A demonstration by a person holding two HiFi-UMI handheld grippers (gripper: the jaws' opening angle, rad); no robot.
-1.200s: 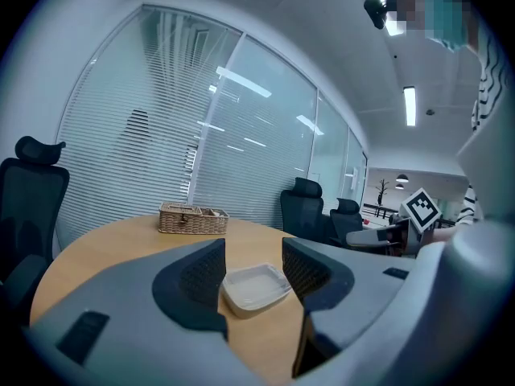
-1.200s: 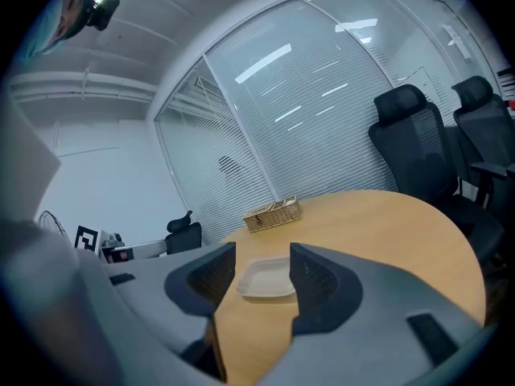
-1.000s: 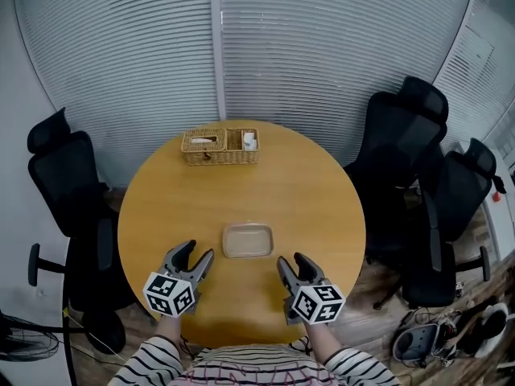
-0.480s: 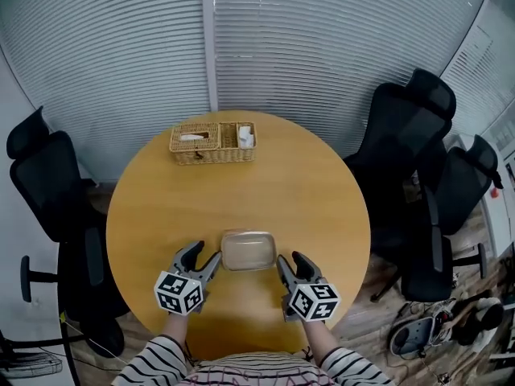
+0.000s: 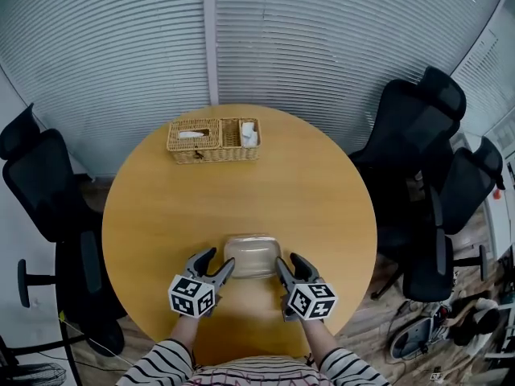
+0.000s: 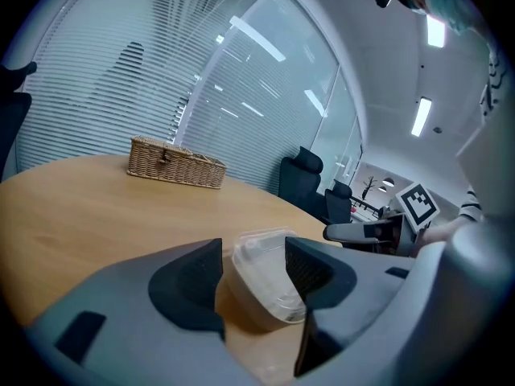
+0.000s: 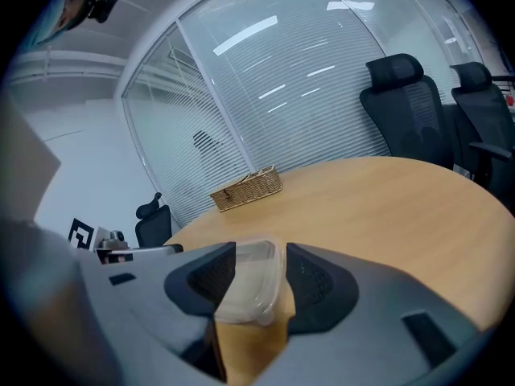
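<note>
On round table [image 5: 322, 191], near front edge: container [image 5: 252, 255]. At its left end, left gripper [image 5: 216, 262]; at its right end, right gripper [image 5: 290, 261]; one container end between each pair of jaws. At far edge, well apart: basket [image 5: 213, 139]. Beside table, left and right: chairs [image 5: 418, 127].

Container [image 5: 252, 255] at the near edge of the tabletop [image 5: 241, 191] was thin clear plastic, glossy and smooth. Tabletop looked like light wood, smooth, low sheen. Basket [image 5: 213, 140] at the far edge was woven wicker, rough and matt. Left tool [image 5: 217, 260] and right tool [image 5: 288, 261] were matt grey plastic; inner pads [image 6: 201, 276] were dark and finely ribbed.
</note>
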